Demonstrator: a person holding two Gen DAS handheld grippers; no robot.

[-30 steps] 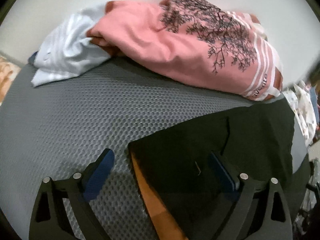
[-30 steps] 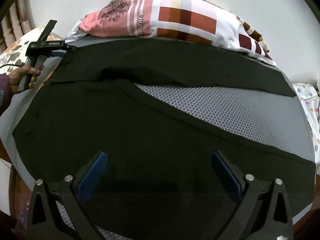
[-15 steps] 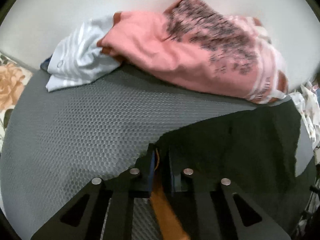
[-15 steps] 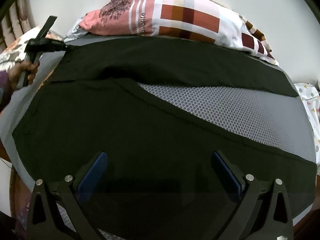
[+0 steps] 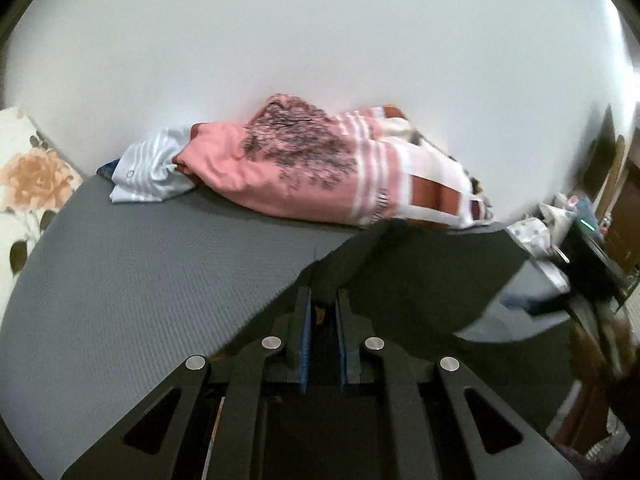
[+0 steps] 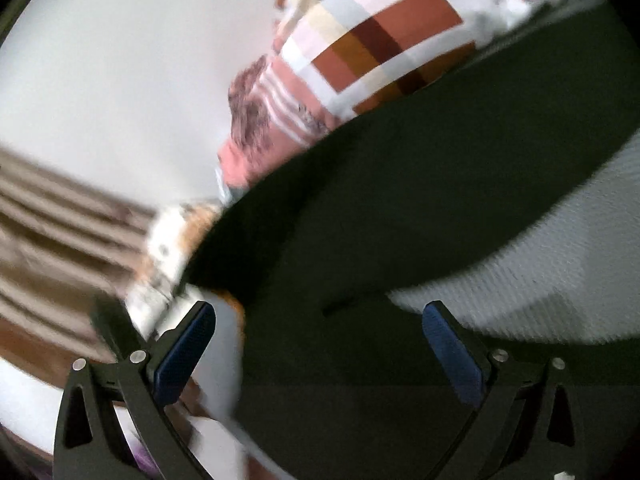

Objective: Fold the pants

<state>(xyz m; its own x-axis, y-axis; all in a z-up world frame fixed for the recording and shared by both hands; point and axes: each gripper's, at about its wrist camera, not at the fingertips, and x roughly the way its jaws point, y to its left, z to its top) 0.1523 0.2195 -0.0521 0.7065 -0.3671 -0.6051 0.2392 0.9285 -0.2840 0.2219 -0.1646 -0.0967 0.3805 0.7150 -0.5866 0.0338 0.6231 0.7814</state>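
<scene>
With the left gripper (image 5: 322, 320) clamped on the dark pants (image 5: 420, 280) corner and the right gripper (image 6: 320, 344) wide open, empty, carry the fabric low and taut across the bed (image 5: 160, 280).

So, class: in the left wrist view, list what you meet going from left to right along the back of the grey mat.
Floral cushion → pale striped garment → pink tree-print cloth → raised edge of the dark pants.

A bedroom in a home.

A bed with a grey mesh mattress cover (image 5: 152, 280) stands against a plain white wall (image 5: 320, 40). Bedding is heaped along the wall: a pink blanket (image 5: 288, 172) with a tree print and a checked pillow (image 6: 372, 40). A floral pillow (image 5: 28, 176) lies at 1 end.
</scene>
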